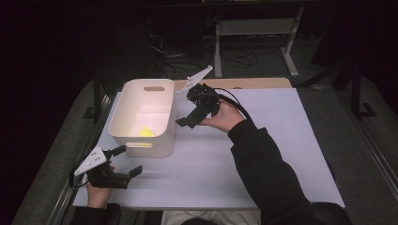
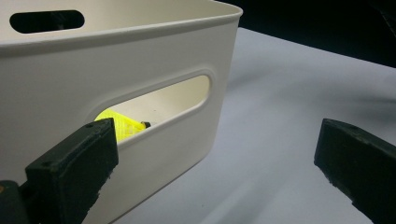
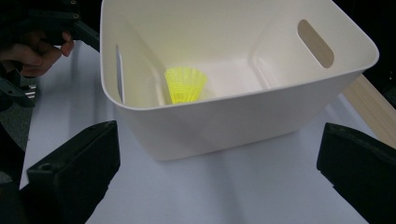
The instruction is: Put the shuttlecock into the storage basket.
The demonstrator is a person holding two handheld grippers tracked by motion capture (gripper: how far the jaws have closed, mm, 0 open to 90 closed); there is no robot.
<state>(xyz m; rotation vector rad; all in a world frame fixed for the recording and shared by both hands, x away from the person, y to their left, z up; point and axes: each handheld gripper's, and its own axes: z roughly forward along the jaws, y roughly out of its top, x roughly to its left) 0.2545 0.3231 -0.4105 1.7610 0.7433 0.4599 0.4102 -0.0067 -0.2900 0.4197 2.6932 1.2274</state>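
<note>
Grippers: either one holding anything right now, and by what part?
Nothing is held. The left gripper and the right gripper are both open with nothing between their fingers; the yellow shuttlecock lies free inside the white bin.

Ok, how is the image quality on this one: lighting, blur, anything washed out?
High view: dark surroundings, the table lit, the bin interior slightly washed out. Left gripper view: near jaws soft, the bin wall bright, the yellow shuttlecock visible through the handle slot. Right gripper view: evenly lit, shuttlecock fairly sharp, near jaws blurred, and soft shadows lie beside the bin.
</note>
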